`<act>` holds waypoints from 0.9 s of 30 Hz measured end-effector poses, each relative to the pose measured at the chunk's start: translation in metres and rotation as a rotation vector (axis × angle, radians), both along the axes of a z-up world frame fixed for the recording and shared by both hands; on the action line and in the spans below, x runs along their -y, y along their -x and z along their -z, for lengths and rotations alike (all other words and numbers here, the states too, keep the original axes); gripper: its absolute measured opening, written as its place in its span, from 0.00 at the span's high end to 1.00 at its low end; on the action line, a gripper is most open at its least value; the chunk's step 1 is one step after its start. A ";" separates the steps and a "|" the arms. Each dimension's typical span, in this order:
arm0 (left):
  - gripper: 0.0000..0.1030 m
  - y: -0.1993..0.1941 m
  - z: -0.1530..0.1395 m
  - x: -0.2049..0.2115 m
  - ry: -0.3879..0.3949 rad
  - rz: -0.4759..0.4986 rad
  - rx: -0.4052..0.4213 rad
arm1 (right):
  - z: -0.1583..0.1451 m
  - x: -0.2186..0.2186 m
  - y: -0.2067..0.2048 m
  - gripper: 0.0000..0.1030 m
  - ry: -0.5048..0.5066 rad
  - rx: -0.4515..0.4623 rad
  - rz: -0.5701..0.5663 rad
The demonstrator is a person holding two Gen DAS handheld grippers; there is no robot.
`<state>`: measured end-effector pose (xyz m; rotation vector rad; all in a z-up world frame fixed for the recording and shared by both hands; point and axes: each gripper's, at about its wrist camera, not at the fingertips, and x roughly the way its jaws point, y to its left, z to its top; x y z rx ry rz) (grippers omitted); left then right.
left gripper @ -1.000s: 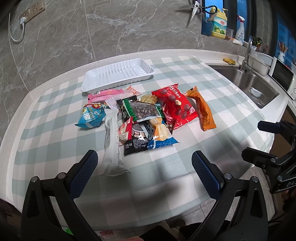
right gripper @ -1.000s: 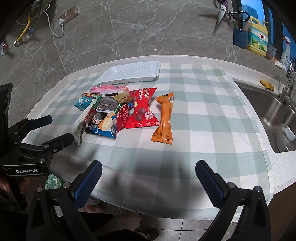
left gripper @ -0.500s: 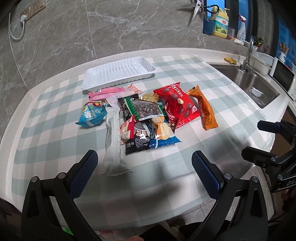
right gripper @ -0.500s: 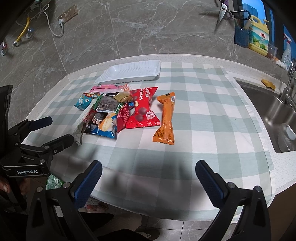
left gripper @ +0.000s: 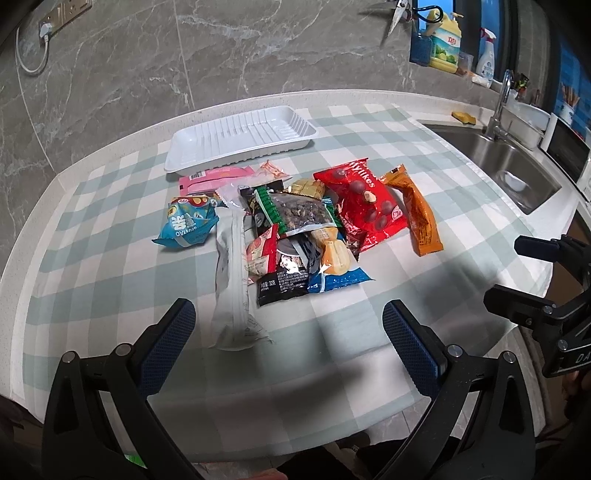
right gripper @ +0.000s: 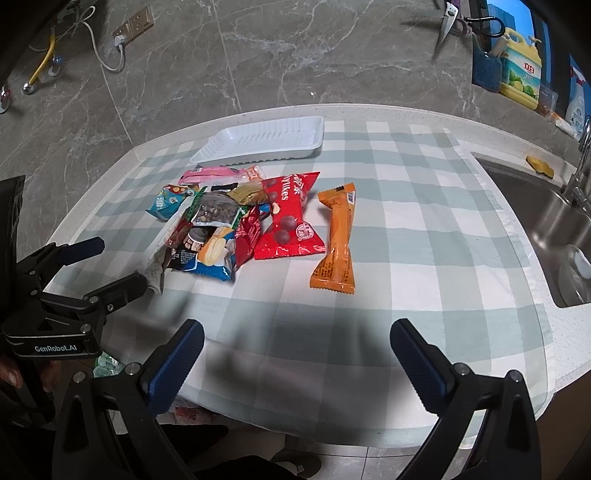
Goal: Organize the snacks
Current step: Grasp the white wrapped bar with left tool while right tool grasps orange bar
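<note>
A pile of snack packets (left gripper: 295, 229) lies on the checked cloth: a red chocolate bag (left gripper: 364, 205), an orange bar (left gripper: 419, 212), a blue bag (left gripper: 186, 223), a long white packet (left gripper: 232, 280), a pink packet (left gripper: 214, 177). An empty white tray (left gripper: 240, 138) sits behind the pile. My left gripper (left gripper: 288, 328) is open and empty, just short of the pile. My right gripper (right gripper: 295, 347) is open and empty, short of the orange bar (right gripper: 336, 240) and red bag (right gripper: 291, 221). The tray also shows in the right wrist view (right gripper: 262, 142).
A steel sink (left gripper: 509, 170) with a tap is at the right. Bottles (left gripper: 445, 42) and scissors stand by the marble wall. Wall sockets with cables (right gripper: 125, 31) are at the left. The counter's front edge lies under both grippers.
Both grippers have moved slightly forward toward the snacks. The packets and tray have not moved.
</note>
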<state>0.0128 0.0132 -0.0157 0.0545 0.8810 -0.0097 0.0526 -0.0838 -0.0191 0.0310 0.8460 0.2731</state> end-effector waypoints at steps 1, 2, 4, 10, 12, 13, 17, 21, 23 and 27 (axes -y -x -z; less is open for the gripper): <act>0.00 -0.001 0.000 0.000 0.001 0.000 -0.003 | -0.002 0.004 0.002 0.00 0.000 -0.003 0.001; 0.00 -0.002 0.001 -0.001 0.001 0.001 -0.005 | 0.000 0.010 -0.006 0.00 -0.004 -0.006 0.000; 0.00 -0.004 0.003 -0.003 0.001 0.001 -0.011 | 0.000 0.013 -0.007 0.00 -0.009 -0.014 -0.001; 0.00 -0.016 0.008 -0.011 0.006 -0.005 -0.030 | 0.001 0.007 -0.013 0.00 -0.011 -0.028 0.000; 0.00 -0.021 0.010 -0.015 0.009 -0.011 -0.036 | 0.002 0.005 -0.018 0.00 -0.010 -0.032 0.002; 0.00 -0.024 0.011 -0.018 0.010 -0.014 -0.041 | 0.002 0.005 -0.020 0.00 -0.009 -0.034 0.004; 0.00 -0.040 0.016 -0.030 0.015 -0.026 -0.060 | 0.005 0.005 -0.036 0.00 -0.007 -0.052 0.013; 0.00 -0.057 0.020 -0.046 0.048 -0.033 -0.082 | 0.008 0.005 -0.052 0.00 -0.009 -0.068 0.025; 0.00 -0.065 0.021 -0.053 0.061 -0.035 -0.087 | 0.009 0.006 -0.062 0.00 -0.012 -0.078 0.032; 0.00 -0.084 0.025 -0.068 0.073 -0.046 -0.095 | 0.011 0.005 -0.079 0.01 -0.019 -0.091 0.042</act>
